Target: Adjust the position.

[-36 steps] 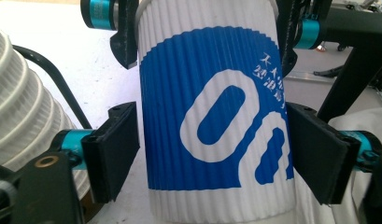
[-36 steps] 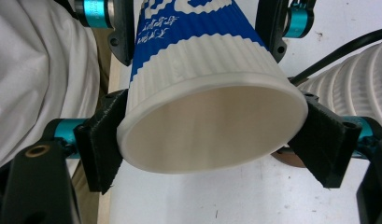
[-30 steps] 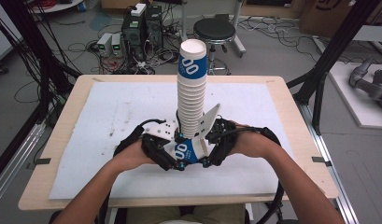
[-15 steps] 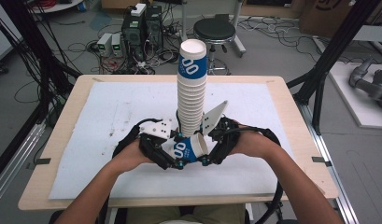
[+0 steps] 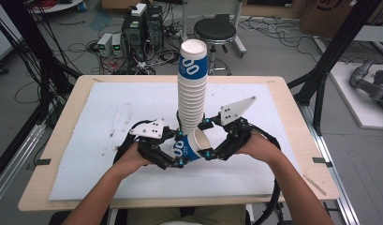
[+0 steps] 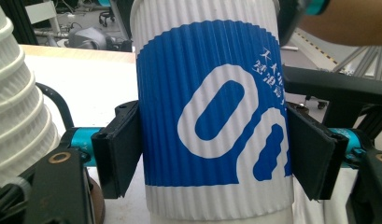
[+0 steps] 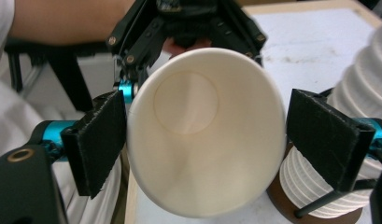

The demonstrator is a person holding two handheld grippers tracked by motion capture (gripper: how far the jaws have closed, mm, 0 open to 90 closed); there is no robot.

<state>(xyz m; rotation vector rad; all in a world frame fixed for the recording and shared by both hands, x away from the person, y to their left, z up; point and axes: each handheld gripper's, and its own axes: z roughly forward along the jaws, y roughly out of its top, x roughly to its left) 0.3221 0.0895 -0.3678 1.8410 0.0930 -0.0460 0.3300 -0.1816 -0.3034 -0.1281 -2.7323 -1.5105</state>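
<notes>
Clamping your left gripper (image 6: pixel 212 158) on the blue cup (image 6: pixel 212 116), right gripper (image 7: pixel 205 140) jaws just opening around its rim, cup stack (image 5: pixel 193 89) just beyond.

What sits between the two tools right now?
A single blue-and-white paper cup lying sideways, clamped by the left tool, its open mouth between the right tool pads; high view shows it.

White mat (image 5: pixel 109 136) covers wooden table (image 5: pixel 292 122); dark smudges on mat left of centre. Far side, on floor: black stool (image 5: pixel 215 33), two computer towers (image 5: pixel 142 23), small grey boxes (image 5: pixel 109 44), tangled cables (image 5: pixel 53 61). Black frame posts (image 5: pixel 336 51) at right and left. Far right: white platform (image 5: pixel 362 98) with grey metal part (image 5: pixel 369 82).
</notes>
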